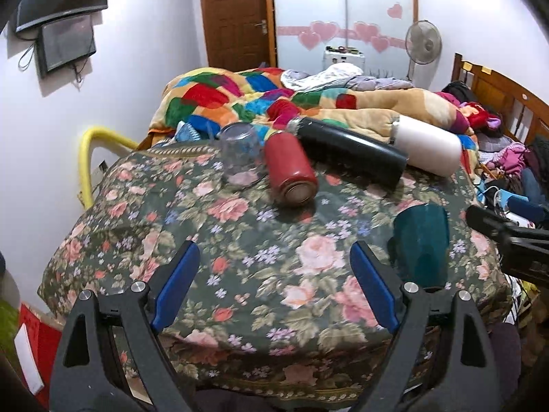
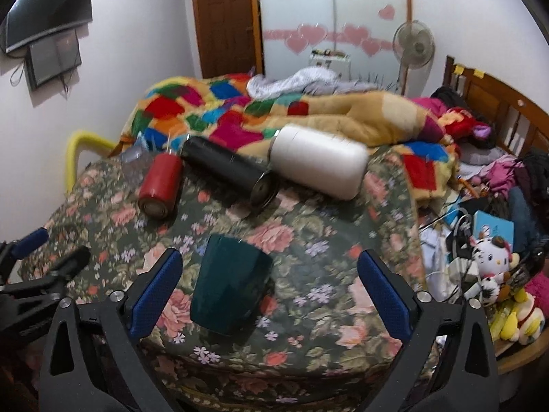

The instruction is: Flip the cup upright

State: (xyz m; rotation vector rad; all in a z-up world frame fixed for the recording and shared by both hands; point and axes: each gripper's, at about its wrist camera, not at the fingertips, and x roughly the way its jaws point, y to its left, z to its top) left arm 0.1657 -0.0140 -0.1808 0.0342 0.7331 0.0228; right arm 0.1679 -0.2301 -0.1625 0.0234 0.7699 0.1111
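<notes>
A dark green cup (image 2: 229, 290) stands upside down on the floral tablecloth (image 2: 308, 250), its base facing up. It also shows in the left wrist view (image 1: 422, 245) at the right. My right gripper (image 2: 269, 269) is open, and the cup sits between its blue pads, nearer the left pad (image 2: 156, 297); I cannot tell if it touches. My left gripper (image 1: 274, 262) is open and empty over the cloth, left of the cup. The right gripper's black body (image 1: 511, 240) enters the left wrist view at the right edge.
Lying on the far side of the table are a red bottle (image 1: 291, 171), a black flask (image 1: 350, 149) and a white bottle (image 1: 427, 147). A clear glass (image 1: 238, 158) stands upside down at the far left. A cluttered bed (image 1: 308, 99) lies behind.
</notes>
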